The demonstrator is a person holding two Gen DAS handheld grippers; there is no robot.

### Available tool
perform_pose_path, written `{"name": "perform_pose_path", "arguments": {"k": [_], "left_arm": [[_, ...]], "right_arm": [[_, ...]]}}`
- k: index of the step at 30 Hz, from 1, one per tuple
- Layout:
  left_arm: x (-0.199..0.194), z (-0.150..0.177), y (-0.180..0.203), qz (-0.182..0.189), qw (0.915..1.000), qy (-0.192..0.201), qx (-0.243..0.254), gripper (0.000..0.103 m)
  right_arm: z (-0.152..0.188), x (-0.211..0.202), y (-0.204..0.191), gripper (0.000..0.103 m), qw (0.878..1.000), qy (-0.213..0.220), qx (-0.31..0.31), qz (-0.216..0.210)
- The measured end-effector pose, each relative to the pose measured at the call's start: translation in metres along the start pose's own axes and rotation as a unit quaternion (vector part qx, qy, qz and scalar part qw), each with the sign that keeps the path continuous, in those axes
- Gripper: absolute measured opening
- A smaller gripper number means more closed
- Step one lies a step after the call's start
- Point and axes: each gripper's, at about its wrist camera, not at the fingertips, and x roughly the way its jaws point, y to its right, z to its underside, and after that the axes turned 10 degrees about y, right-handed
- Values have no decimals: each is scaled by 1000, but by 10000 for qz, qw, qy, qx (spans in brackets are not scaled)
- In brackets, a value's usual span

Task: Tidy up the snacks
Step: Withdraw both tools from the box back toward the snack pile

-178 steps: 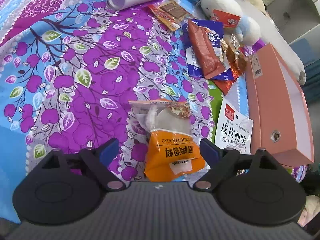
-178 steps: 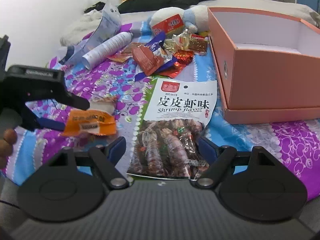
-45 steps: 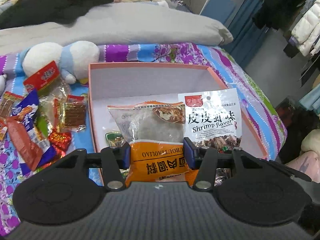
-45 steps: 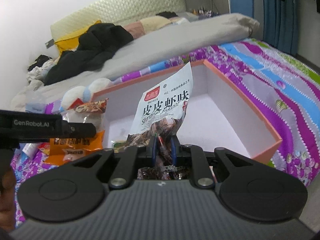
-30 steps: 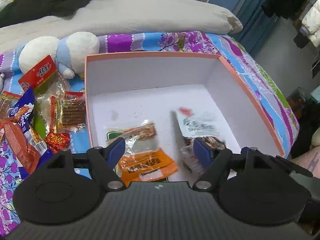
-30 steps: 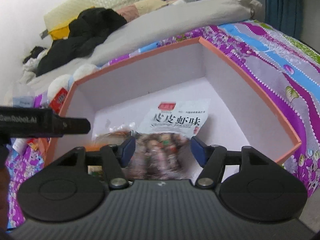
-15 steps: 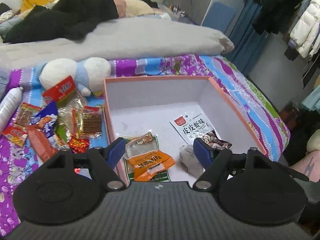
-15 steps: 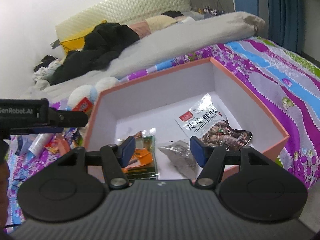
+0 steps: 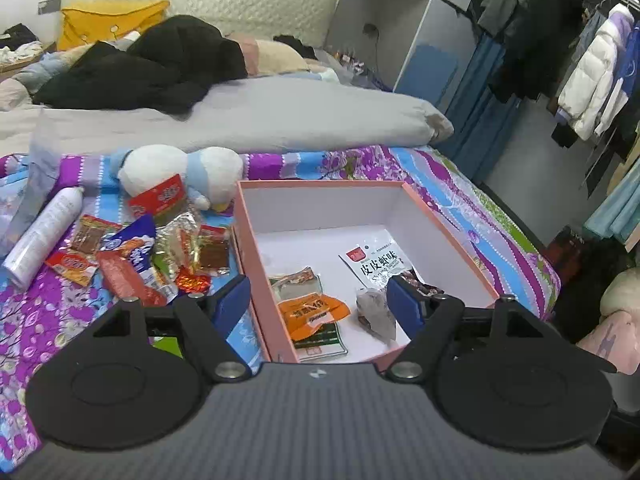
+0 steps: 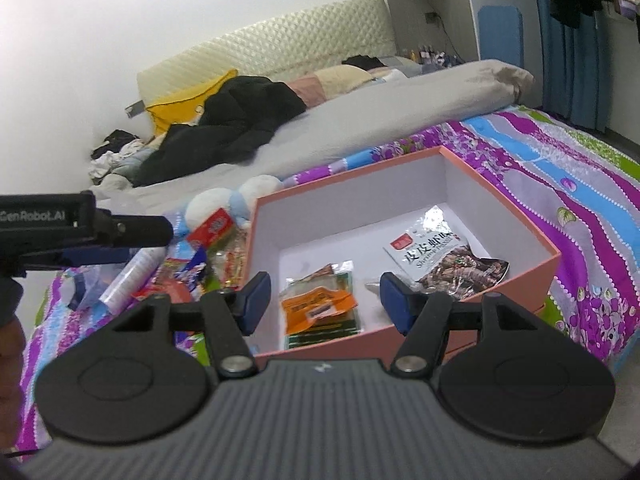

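A pink box (image 9: 320, 185) (image 10: 532, 232) sits open on the bed. In it lie an orange snack packet (image 9: 312, 312) (image 10: 316, 307), a white shrimp-flavour packet (image 9: 378, 262) (image 10: 438, 254), a green packet (image 9: 324, 338) and a grey packet (image 9: 374, 312). A pile of loose snack packets (image 9: 132, 256) (image 10: 192, 268) lies left of the box. My left gripper (image 9: 319, 304) is open and empty, raised above the box's near edge. My right gripper (image 10: 324, 300) is open and empty, raised above the box's near side.
A white plush toy (image 9: 180, 172) and a white spray can (image 9: 42, 236) lie beside the snack pile. A grey duvet (image 9: 240, 116) and dark clothes (image 9: 152, 68) cover the far bed. The bed's edge drops off right of the box.
Both grippers held packets over the box, opened and dropped them in, then drew back and up. The orange and shrimp packets now lie in the box.
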Motion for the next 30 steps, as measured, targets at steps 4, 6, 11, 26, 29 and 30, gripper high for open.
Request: {"name": "perform_pose_path", "arguments": {"k": [4,6,11,26,29,30], "left_arm": [[-30,6,-8,-25,9999,103,-21,79],[-47,8,-13,-51,9998,166,-27,79],[-85,17,-20,-154,9992,365,-53,79],[-162,57,-59,-756,9950,548,-352,79],[-170,63,-62,-786,9946,589,-345,79],[-172,65,-63,-784,9945,610,-337,79]], "right_arm": [[5,-19,-15,63,9999,28,-106,-34],[6,-28,-22,63,9999,-9,-76,-79],[14,-51,-38,63,9995,43,-166,-273],[41,-78,-81,63,9960,71,-374,-809],[49,-82,-91,63,9946,113,-512,-895],[52,-84,-94,63,9945,129,-512,-906]]}}
